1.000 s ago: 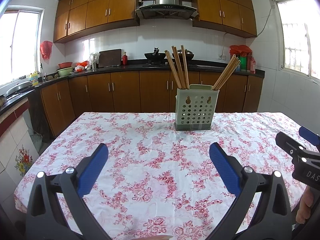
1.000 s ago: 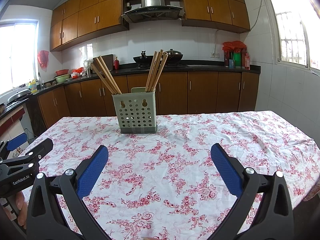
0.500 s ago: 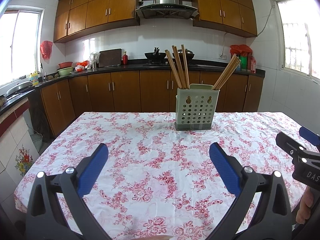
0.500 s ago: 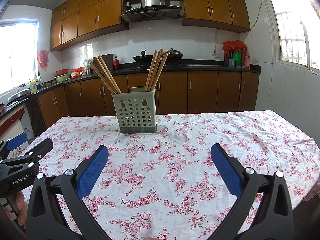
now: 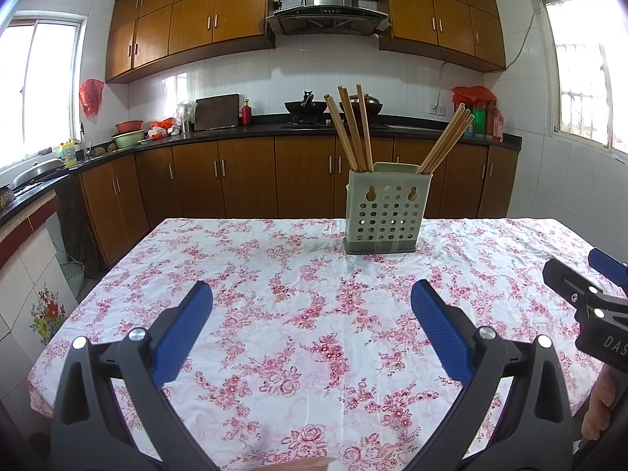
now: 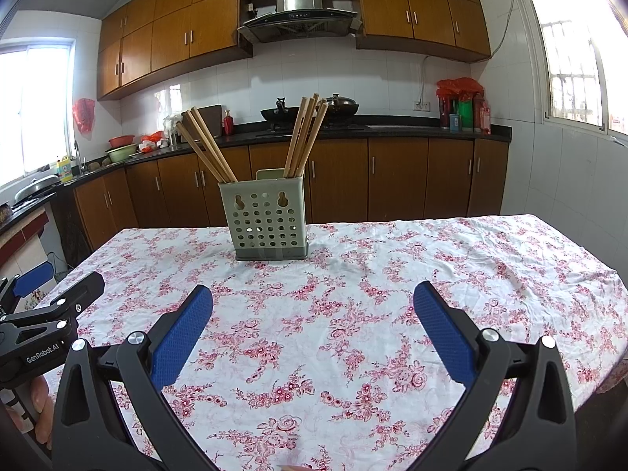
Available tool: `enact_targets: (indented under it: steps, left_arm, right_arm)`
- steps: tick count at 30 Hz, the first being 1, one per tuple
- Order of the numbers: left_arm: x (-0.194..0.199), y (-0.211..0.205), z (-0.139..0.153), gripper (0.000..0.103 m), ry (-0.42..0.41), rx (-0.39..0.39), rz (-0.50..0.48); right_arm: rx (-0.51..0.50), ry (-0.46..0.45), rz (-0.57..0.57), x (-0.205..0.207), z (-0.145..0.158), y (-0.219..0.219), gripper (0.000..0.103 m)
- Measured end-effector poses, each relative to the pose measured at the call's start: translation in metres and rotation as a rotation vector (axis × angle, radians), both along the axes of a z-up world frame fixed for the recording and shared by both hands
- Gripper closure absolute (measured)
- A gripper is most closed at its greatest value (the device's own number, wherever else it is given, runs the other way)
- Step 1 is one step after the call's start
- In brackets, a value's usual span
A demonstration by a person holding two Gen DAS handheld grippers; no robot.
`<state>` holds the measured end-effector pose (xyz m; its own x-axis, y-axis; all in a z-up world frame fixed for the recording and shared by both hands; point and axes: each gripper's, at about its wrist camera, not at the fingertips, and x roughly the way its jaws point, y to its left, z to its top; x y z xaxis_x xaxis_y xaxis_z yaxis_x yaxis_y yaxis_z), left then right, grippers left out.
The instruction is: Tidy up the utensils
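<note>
Both claws are spread wide right now with nothing between the pads. So my left gripper [image 5: 312, 306], black frame with blue textured pads [image 5: 182, 329], is hovering low over the near part of the table, which is covered in a white cloth with a pink flower print [image 5: 298, 274]. My right gripper [image 6: 313, 306] is the same deal, jaws gaping, held over that same floral cloth. Each one pokes into the other camera's edge too, the right gripper at the right side of the left view and the left gripper at the left side of the right view, with a bit of my hand [image 6: 39, 412] visible under it. Now the utensil stuff: the pale green perforated plastic utensil holder [image 5: 386, 212] stands upright toward the far side of the table, well apart from both claws, sitting on a darker grey base. Two bunches of long wooden chopsticks are in it. In the left view, the left bunch [image 5: 351, 129] leans up and to the left, and the right bunch [image 5: 447, 139] fans out to the right. Looks like two separate compartments, but I can't actually see the divider. Behind the table is a run of brown wooden cabinets [image 5: 243, 174] under a dark countertop, with a wok [image 5: 305, 106] on the stove.
</note>
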<state>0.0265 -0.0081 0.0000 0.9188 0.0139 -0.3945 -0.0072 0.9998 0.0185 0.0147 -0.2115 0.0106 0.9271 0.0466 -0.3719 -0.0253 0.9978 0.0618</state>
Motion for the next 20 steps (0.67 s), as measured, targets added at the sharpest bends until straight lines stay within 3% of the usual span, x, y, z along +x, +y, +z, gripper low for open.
enact_targets:
  steps: [20]
  left_arm:
    - [0.0015,-0.0004,-0.0022,0.004,0.006,-0.005,0.005]
  right_arm:
    - [0.000,0.000,0.000,-0.0011,0.0005,-0.0001,0.002]
